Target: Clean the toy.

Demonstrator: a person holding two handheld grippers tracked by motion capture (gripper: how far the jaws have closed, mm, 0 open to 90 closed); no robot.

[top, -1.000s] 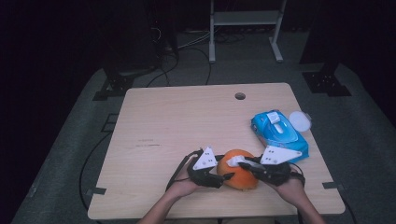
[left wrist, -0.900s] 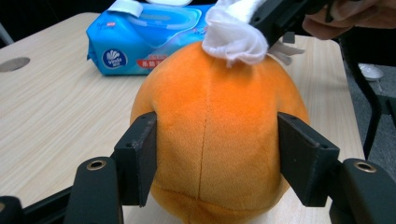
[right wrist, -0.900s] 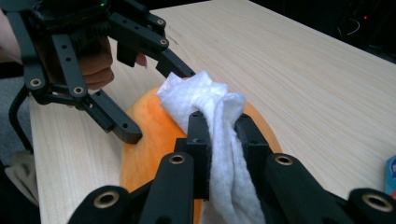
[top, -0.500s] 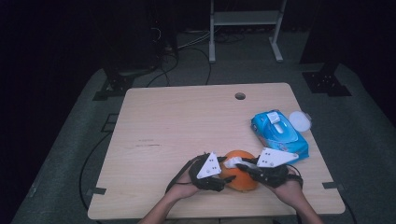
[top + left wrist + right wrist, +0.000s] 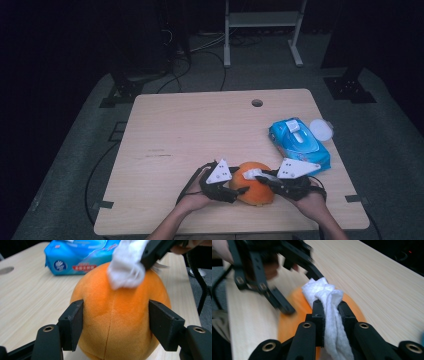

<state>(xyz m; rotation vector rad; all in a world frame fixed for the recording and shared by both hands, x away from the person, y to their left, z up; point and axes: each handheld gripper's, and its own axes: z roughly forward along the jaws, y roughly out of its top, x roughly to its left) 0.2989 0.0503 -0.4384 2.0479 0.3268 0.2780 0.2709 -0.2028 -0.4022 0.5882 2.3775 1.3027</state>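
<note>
Looking down in the high view: one wooden table [image 5: 200, 135] bearing one orange ball [image 5: 256, 191] near the front edge, right of centre; one blue wipes pack [image 5: 299, 143] well behind it toward the right edge; one white round lid [image 5: 321, 129] just beside the pack's far corner. Two grippers, one per hand, flanking the ball: left gripper [image 5: 235, 190] against its left side, right gripper [image 5: 256, 176] over its top. One white wipe [image 5: 251, 174] at the right gripper's tip, lying on the ball's crown. One round hole [image 5: 257, 103] near the table's far edge.

Left gripper view: ball [image 5: 117, 315] upright on the table [image 5: 30, 305], set between the two black jaws, one pad on each flank. Jaws spread wide and just now opened a little further; left pad at the plush surface, right pad likewise close against it, firm pressure not discernible. Wipe [image 5: 127, 267] bunched on the top of the ball, pinched by the right gripper [image 5: 147, 260] entering from the upper right. Pack [image 5: 80, 257] behind the ball, label facing up.

Right gripper view: right gripper [image 5: 331, 312] with jaws drawn together, clamped on one twisted wipe [image 5: 329, 307] whose free end fans out over the ball [image 5: 292, 322]. Left gripper [image 5: 287, 300], blurred, at the ball's far side, with a hand [image 5: 222, 250] at the frame's upper left. Table [image 5: 374, 290] running off to the right.
</note>
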